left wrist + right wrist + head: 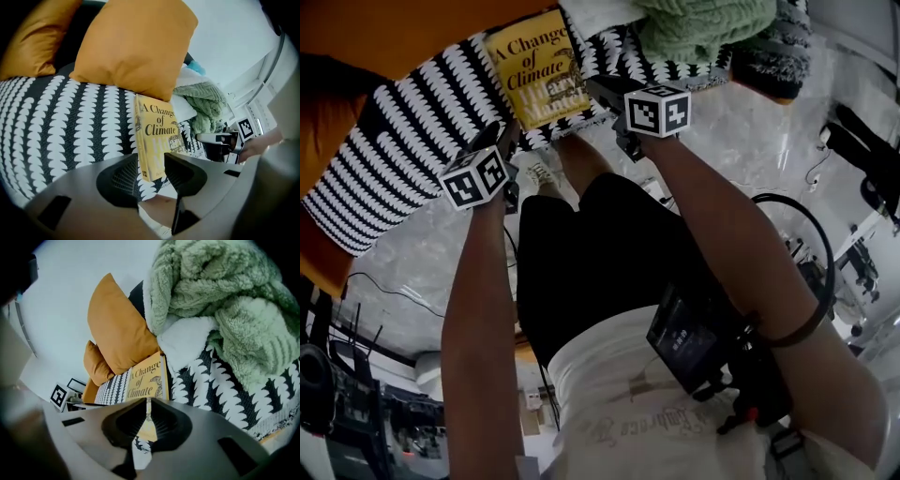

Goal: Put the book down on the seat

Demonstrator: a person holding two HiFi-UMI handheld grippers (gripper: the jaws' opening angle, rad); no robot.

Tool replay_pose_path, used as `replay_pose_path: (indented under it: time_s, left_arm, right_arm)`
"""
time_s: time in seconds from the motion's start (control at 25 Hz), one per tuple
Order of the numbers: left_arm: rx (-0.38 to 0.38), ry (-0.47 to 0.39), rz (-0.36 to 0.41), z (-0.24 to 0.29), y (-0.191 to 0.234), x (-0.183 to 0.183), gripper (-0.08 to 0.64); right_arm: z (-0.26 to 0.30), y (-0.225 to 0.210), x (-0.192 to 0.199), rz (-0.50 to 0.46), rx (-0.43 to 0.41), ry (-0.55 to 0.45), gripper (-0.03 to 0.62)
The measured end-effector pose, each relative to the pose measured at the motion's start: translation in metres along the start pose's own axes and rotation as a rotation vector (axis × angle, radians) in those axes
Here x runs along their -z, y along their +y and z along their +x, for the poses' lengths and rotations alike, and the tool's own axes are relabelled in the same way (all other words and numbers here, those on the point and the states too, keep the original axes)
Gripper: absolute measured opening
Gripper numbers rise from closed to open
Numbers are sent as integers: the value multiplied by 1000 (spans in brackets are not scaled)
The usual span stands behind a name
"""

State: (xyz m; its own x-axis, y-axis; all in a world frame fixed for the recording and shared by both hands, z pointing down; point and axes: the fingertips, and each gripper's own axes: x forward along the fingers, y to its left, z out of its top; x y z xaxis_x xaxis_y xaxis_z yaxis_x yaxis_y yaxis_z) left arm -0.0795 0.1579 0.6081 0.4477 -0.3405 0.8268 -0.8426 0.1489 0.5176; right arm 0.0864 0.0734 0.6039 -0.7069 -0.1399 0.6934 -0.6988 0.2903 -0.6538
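A yellow book (534, 75) titled "A Change of Climate" lies cover up on the black-and-white patterned seat (412, 131), its far end against an orange cushion (136, 42). My left gripper (502, 133) is at the book's near spine corner. In the left gripper view its jaws (150, 176) stand wide, pressed on either side of the book (157, 136). My right gripper (602, 91) is at the book's other near corner. Its pads (148, 416) are almost together with only a thin slit. I cannot tell whether an edge of the book (147, 378) is in the slit.
A green fluffy blanket (225, 301) is heaped on the seat right of the book, over a white cloth (187, 341). A second orange cushion (96, 364) lies further back. The person's legs and a shoe (539, 173) are below the seat's front edge, on a pale floor (741, 141).
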Motion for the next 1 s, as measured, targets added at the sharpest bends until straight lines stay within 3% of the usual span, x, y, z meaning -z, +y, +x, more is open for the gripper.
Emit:
replay_pose_path:
  time_s: [0.28, 0.76, 1.0]
  left_arm:
    - [42, -1, 61, -42, -25, 8, 181]
    - [147, -64, 136, -122, -84, -9, 181]
    - [155, -115, 168, -173, -98, -1, 81]
  right_arm:
    - [-32, 30, 3, -12, -31, -42, 25]
    - [-100, 90, -9, -46, -70, -127, 15]
    - [-132, 136, -5, -106, -88, -146, 15]
